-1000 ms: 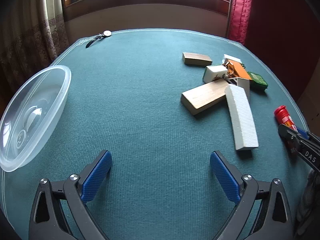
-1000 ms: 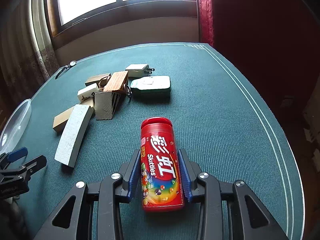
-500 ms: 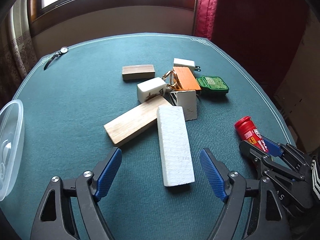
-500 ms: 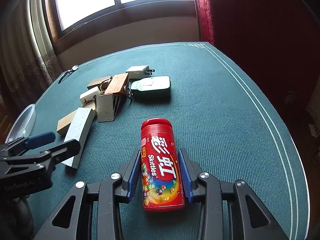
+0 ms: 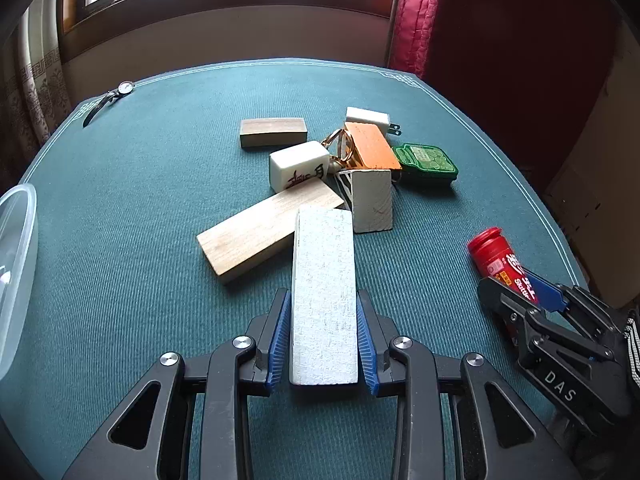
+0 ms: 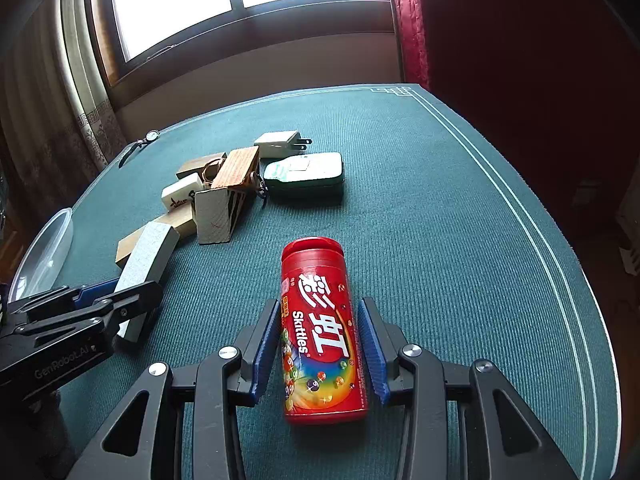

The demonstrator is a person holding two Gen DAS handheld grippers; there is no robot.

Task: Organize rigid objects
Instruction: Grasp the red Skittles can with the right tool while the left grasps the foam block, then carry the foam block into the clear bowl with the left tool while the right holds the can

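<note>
The white block [image 5: 324, 296] lies flat on the green bench [image 5: 140, 208], its near half between the blue pads of the left claw [image 5: 323, 334], which is closed onto its long sides. The block's far end touches a pale plank [image 5: 264, 232] and sits just beside a white-ended wood block [image 5: 370, 200]. Beyond the white block, a mahjong tile [image 5: 298, 166], an orange block [image 5: 370, 146], a dark block [image 5: 273, 132], a charger [image 5: 368, 118] and a green tin [image 5: 426, 160] cluster together. Right of the white block, the right claw [image 6: 323, 354] is closed around a red Skittles can [image 6: 320, 328] lying on the bench. Left of the white block, a clear tub [image 5: 16, 272] stands at the bench edge; far beyond it lies a watch [image 5: 112, 98].
</note>
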